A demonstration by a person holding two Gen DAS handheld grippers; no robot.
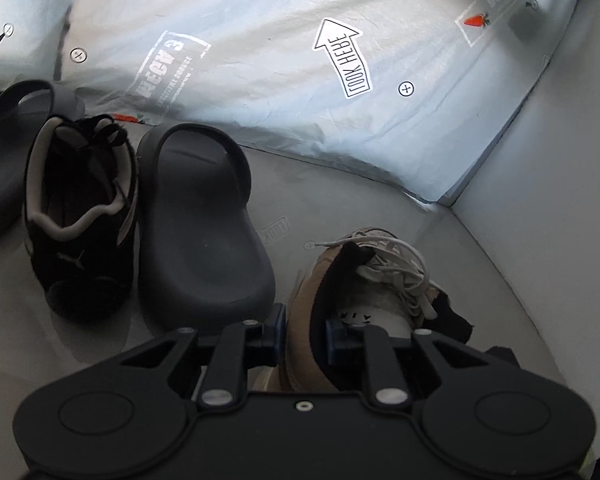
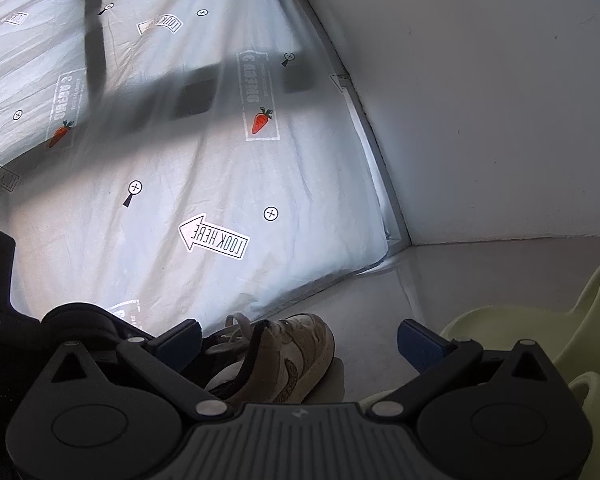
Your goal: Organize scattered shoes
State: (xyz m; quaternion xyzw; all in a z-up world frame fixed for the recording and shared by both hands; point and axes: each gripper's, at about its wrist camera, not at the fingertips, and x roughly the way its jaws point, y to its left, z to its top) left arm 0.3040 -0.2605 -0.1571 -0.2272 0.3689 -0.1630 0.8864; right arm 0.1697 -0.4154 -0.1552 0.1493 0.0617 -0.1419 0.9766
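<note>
One suede sneaker (image 1: 340, 280), smooth rounded slide (image 1: 200, 220)

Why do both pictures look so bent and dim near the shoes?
Left wrist view: fisheye bending, dark corners, black sneaker and grey slide dim. Right wrist view: curved wall edge, soft shadow bands on the printed sheet, brightest mid-frame.
</note>
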